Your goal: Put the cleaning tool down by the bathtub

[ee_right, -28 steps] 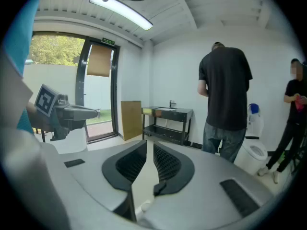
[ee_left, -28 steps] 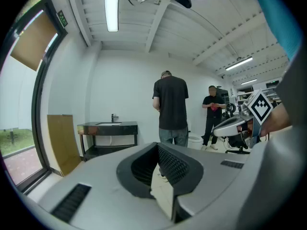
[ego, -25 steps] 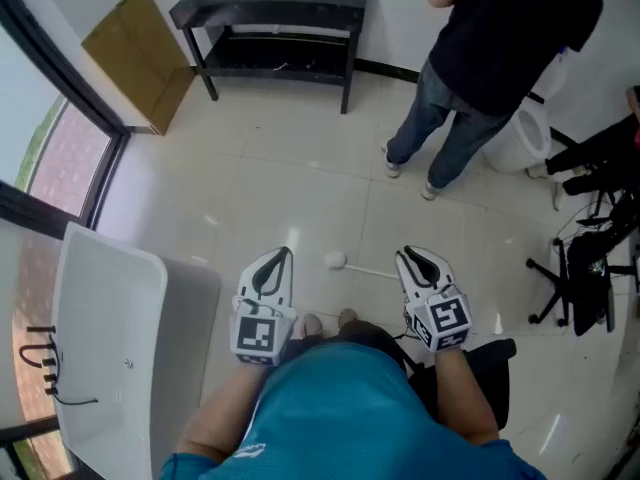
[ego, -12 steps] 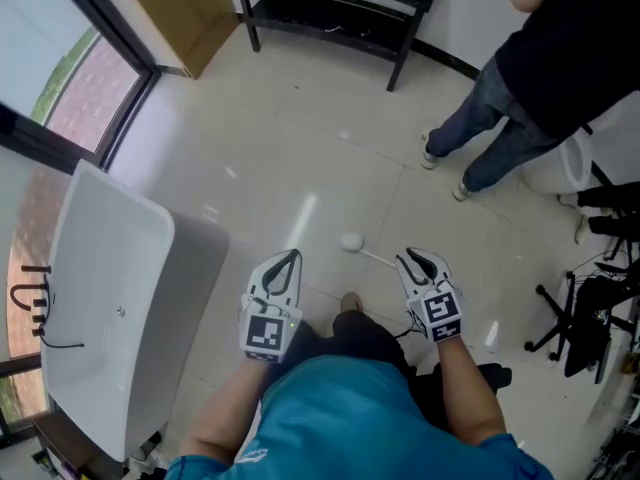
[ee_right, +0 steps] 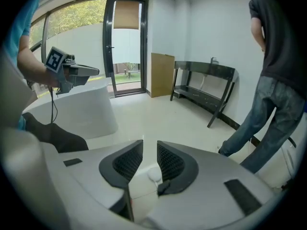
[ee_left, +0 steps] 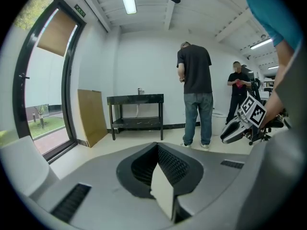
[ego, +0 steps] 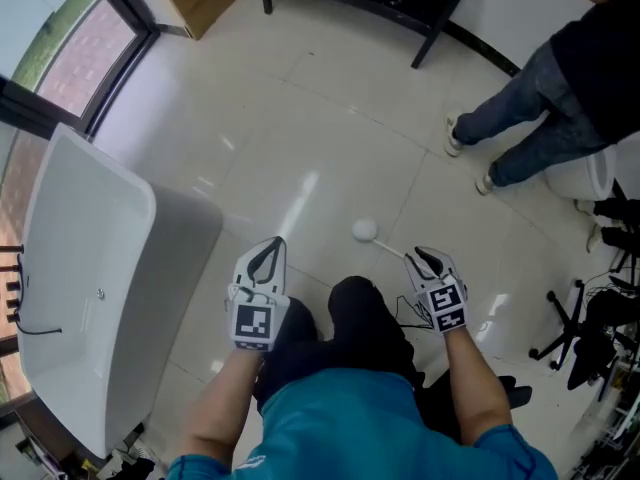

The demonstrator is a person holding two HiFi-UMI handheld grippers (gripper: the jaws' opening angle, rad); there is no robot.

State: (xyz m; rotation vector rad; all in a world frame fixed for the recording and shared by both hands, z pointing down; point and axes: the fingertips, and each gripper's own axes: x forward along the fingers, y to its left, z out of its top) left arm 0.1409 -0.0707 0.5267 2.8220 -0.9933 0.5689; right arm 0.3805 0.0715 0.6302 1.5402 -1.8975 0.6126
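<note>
Framing is shifted from earlier: bathtub (ego: 85, 268) is seen larger at left, desk (ego: 442, 20) cropped at top. One cleaning tool (ego: 364, 230) is laid on floor, centre. Right tongs (ego: 424, 256) are parted, gripping nothing; left tongs (ego: 270, 246) are closed, empty.

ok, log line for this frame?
left hand-held gripper: shut, empty | right hand-held gripper: open, cleaning tool between jaws | bathtub: left, apart from tool
</note>
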